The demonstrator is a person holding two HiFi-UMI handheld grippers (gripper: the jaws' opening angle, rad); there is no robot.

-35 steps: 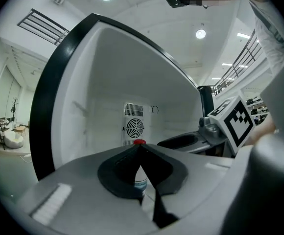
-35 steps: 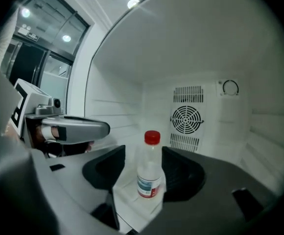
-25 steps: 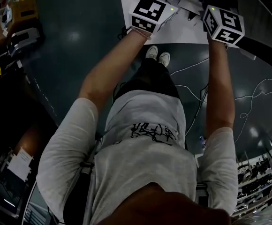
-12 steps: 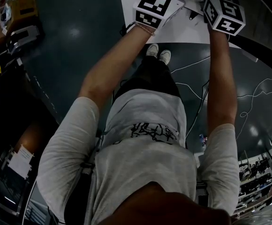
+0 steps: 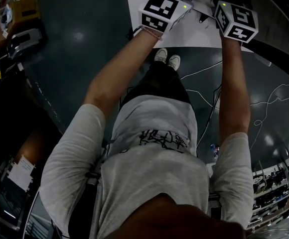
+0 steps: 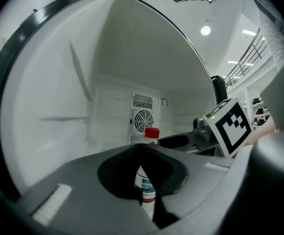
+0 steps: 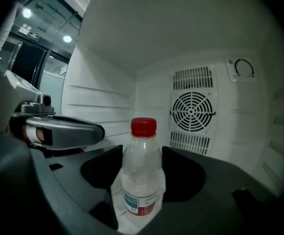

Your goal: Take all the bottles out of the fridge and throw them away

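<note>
A clear bottle (image 7: pixel 142 175) with a red cap and a blue-and-red label stands upright on the white fridge floor (image 7: pixel 132 226), in front of the round fan grille (image 7: pixel 193 112). My right gripper (image 7: pixel 138 210) is open, one jaw on each side of the bottle's lower half, with a sliver of floor showing at the left jaw. My left gripper (image 6: pixel 148 205) is inside the fridge too, open by a narrow gap with nothing in it; the same bottle (image 6: pixel 152 133) shows beyond it. In the head view only the two marker cubes (image 5: pixel 163 11) (image 5: pixel 236 21) show.
White ribbed fridge walls (image 6: pixel 59 116) close in on both sides, and the fridge's dark door seal (image 6: pixel 14 48) curves over the left. In the head view, loose cables (image 5: pixel 264 108) cross the dark floor and yellow equipment (image 5: pixel 22 11) sits at far left.
Both marker cubes edged forward half a second ago and have settled back slightly. The arms are otherwise in the same place.
</note>
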